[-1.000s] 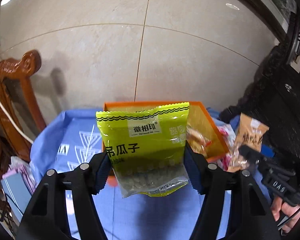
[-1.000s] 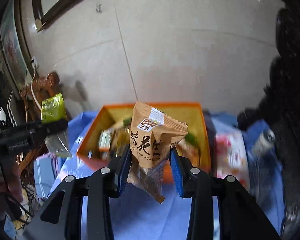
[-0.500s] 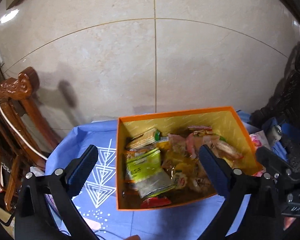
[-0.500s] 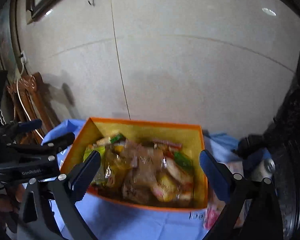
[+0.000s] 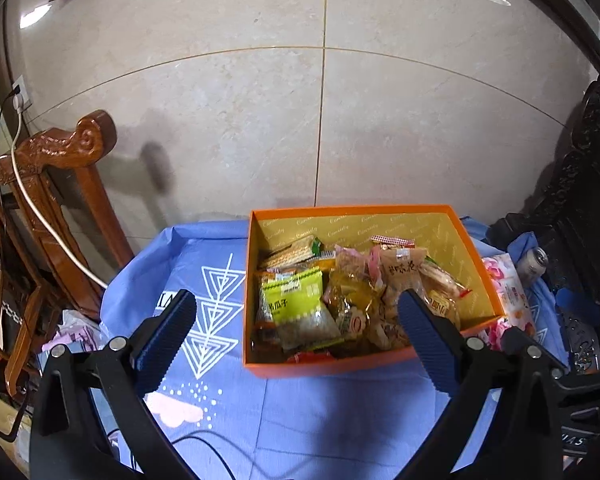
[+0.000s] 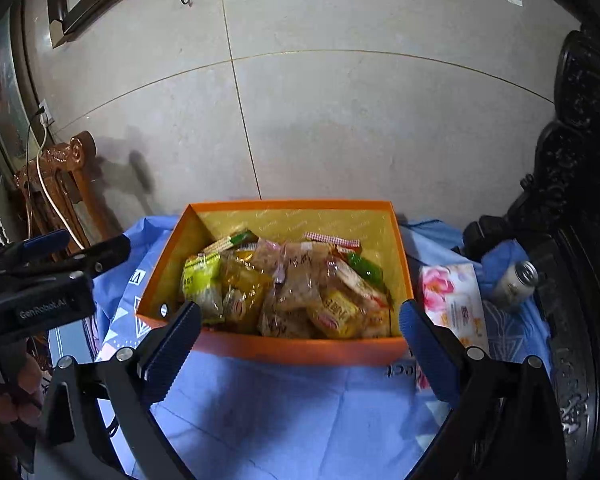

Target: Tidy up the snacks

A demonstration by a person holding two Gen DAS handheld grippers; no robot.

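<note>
Snack pkts [image 5: 352, 296] piled in open orange box [image 5: 340, 366].

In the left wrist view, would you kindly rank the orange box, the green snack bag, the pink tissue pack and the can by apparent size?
1. orange box
2. green snack bag
3. pink tissue pack, partly hidden, so unsure against the bag
4. can

Left gripper [image 5: 296, 322]: fingers [image 5: 166, 334] spread wide, nothing between, pitched downward; jaws just opened.
Right gripper [image 6: 300, 330]: fingers [image 6: 424, 344] spread wide, empty, pitched downward; jaws just opened.
Left hand [image 6: 8, 400]: wrapped round its gripper's handle.
</note>
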